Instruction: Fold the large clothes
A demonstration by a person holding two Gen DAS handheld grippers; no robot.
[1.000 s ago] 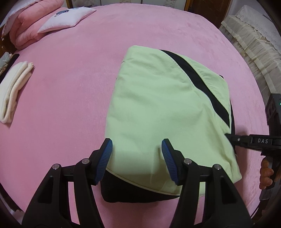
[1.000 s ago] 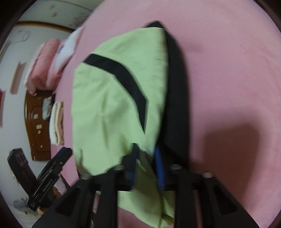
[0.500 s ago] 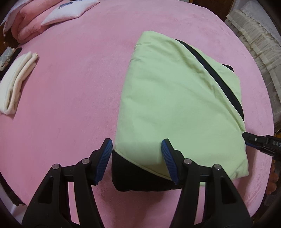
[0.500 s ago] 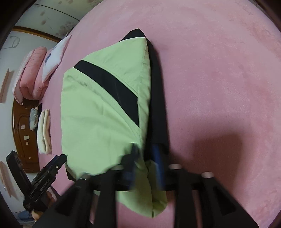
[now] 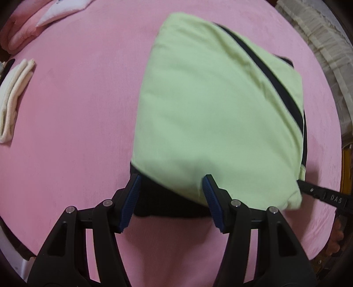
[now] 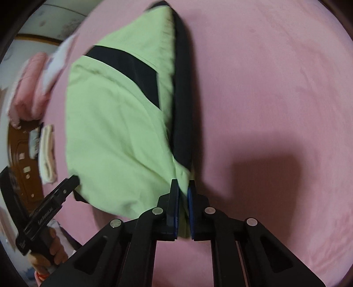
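The jaws of the left gripper (image 5: 171, 202) stand apart over the black near edge of the folded green top (image 5: 216, 114), which lies on the pink bed (image 5: 72, 123) toward one o'clock, while in the right view the right gripper (image 6: 183, 198), just closing, pinches the top's (image 6: 114, 132) green corner at six o'clock.

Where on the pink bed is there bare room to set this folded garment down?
Widest bare stretch: the pink bedspread between the green-and-black garment and the folded cream cloth. Also bare on the garment's other side, right wrist view. Crowded: the far corner with the pink blanket and white pillow.
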